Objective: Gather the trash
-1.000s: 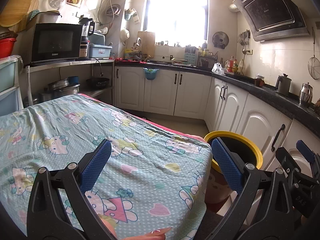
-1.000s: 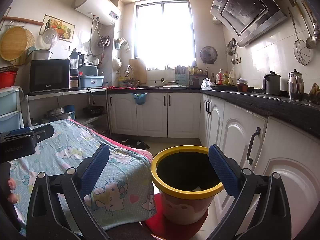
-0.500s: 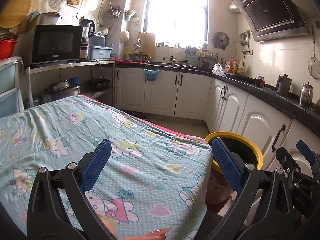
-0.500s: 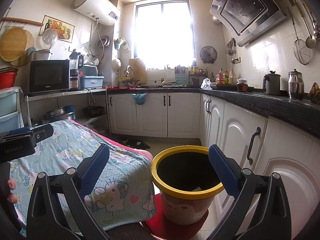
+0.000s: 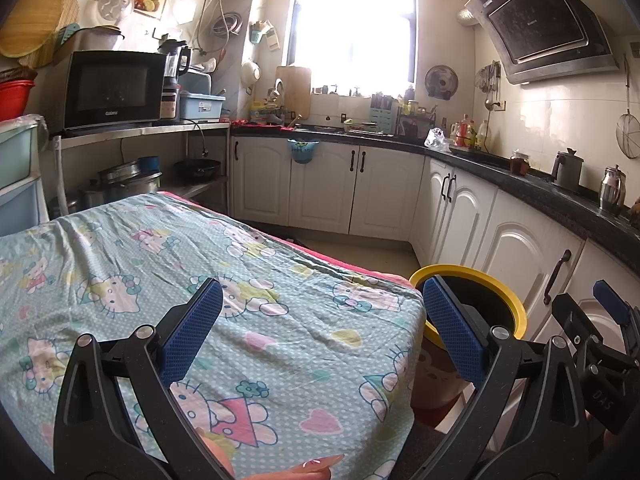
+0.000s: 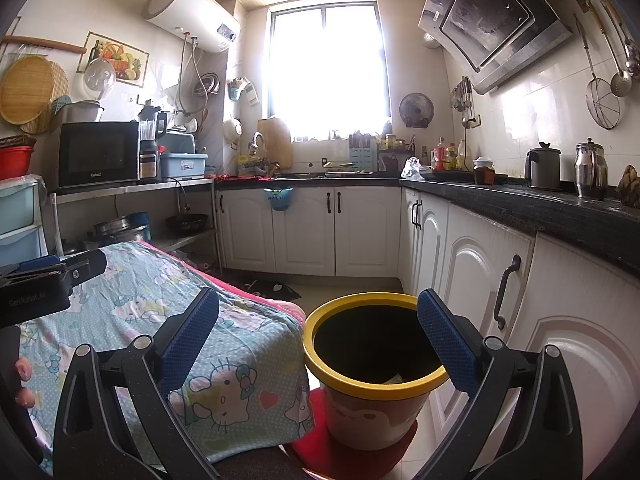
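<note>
The left hand-held gripper [image 5: 318, 322] hangs spread wide and empty over the cartoon-cat cloth [image 5: 168, 264] covering the counter. The right hand-held gripper [image 6: 318, 326] is equally wide and empty, above the yellow-rimmed trash bin [image 6: 374, 400], which stands on a red mat [image 6: 316, 450] just beside the cloth's corner; a pale scrap [image 6: 394, 379] lies inside.

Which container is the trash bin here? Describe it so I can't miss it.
Find the table under the cartoon-cat cloth; the trash bin stands on the floor at its corner, beside the white cabinets. It is the only open round tub with a yellow rim, standing on a red mat.
</note>
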